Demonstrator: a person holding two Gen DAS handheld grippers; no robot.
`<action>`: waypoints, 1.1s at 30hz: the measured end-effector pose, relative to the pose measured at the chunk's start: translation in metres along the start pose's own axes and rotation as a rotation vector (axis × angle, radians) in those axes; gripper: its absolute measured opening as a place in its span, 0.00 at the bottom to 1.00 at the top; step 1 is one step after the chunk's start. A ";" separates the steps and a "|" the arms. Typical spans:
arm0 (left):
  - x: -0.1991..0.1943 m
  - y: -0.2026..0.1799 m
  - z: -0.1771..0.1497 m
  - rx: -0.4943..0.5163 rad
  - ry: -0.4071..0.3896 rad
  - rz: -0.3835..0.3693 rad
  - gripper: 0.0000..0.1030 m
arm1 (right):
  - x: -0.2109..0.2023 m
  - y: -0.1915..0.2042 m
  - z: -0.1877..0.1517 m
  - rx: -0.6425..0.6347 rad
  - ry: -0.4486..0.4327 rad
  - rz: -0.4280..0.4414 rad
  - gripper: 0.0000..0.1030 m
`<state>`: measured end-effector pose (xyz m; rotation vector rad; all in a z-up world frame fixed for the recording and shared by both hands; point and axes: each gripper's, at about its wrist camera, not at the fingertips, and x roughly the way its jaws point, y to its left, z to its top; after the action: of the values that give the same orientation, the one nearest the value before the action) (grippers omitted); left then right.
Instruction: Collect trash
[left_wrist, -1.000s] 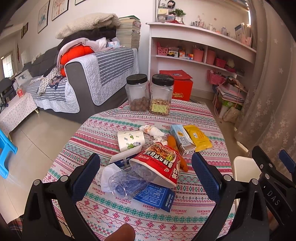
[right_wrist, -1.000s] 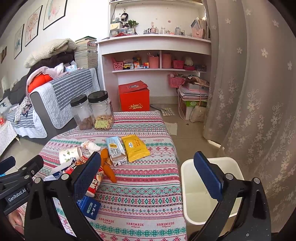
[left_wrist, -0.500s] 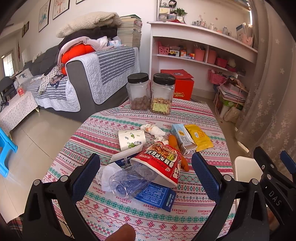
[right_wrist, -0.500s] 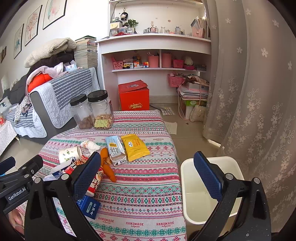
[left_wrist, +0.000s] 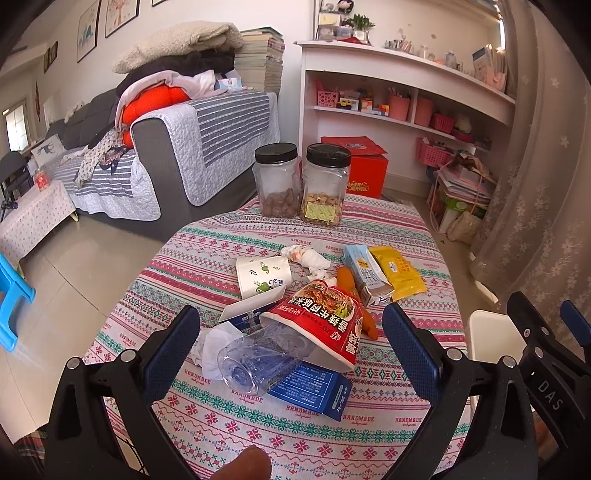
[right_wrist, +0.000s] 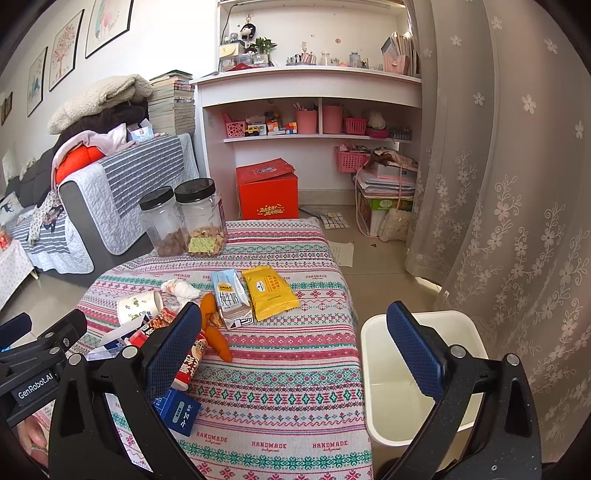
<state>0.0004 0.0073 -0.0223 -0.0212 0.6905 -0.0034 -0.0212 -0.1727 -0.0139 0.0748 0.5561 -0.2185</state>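
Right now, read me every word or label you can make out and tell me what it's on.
"HANDMADE": tablecloth
"GenRobot.AI": left gripper
"DAS": right gripper
"纯牛奶": milk carton
Red snack cup, blue box, yellow packet, orange box: print too small or distorted.

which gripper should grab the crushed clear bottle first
Left. The left gripper is open with the crushed clear bottle lying between its fingers. The right gripper, also open, points more toward the white bin.
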 end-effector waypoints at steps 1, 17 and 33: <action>0.000 0.000 0.000 0.000 0.000 0.000 0.93 | 0.001 0.000 -0.001 0.000 0.000 0.000 0.93; 0.000 0.007 -0.003 -0.012 0.010 0.009 0.93 | 0.008 0.001 -0.005 0.016 0.021 0.007 0.93; 0.017 0.113 0.119 -0.357 0.030 -0.071 0.93 | 0.057 -0.040 0.050 0.357 0.306 0.196 0.93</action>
<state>0.0887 0.1225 0.0563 -0.3885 0.7135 0.0519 0.0425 -0.2286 -0.0024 0.5134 0.8049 -0.1132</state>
